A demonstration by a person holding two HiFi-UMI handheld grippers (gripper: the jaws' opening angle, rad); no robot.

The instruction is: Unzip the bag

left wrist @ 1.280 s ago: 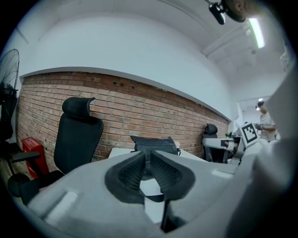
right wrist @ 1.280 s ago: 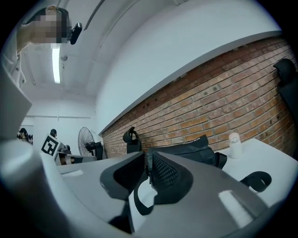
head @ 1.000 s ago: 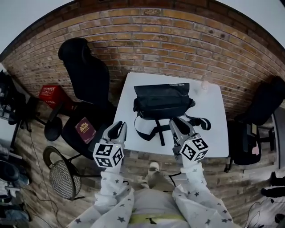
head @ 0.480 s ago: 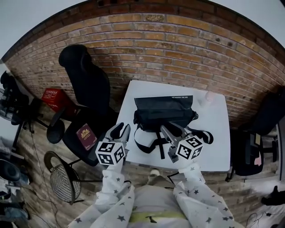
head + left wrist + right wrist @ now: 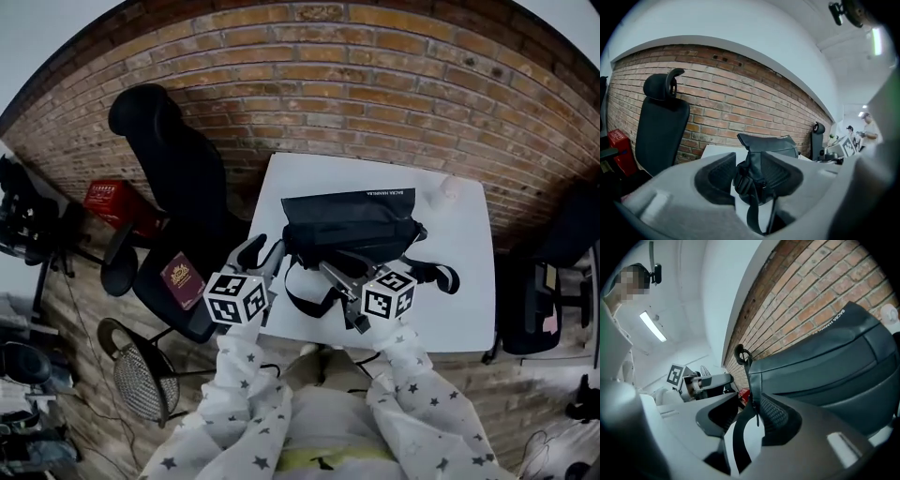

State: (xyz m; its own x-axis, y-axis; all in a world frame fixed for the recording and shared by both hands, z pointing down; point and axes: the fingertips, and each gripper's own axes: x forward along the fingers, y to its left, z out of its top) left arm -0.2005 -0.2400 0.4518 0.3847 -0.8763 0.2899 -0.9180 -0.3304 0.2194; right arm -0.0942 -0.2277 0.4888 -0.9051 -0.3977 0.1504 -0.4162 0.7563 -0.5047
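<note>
1. A black bag [image 5: 347, 217] lies across the middle of a white table [image 5: 464, 295] pushed against a brick wall [image 5: 319, 94]. Its zip flap faces the person.
2. The left gripper [image 5: 260, 253] hangs at the bag's left end. Its jaws have just been opening and stand apart, with the bag's strapped end in the gap and neither pad pressing on it.
3. The right gripper [image 5: 335, 265] reaches over the bag's front. Its jaws have also just been opening and stand wide apart, with a loose strap [image 5: 740, 432] and a thin pull between them, ungripped.
4. More straps loop over the tabletop in front of the bag, directly between the person and the zip.
5. A small pale cup [image 5: 451, 188] stands at the far right corner, well clear.
6. Left of the table stands a black office chair [image 5: 173, 159] with a red booklet [image 5: 183, 278] on its seat. A red crate [image 5: 111, 199] sits beyond it.
</note>
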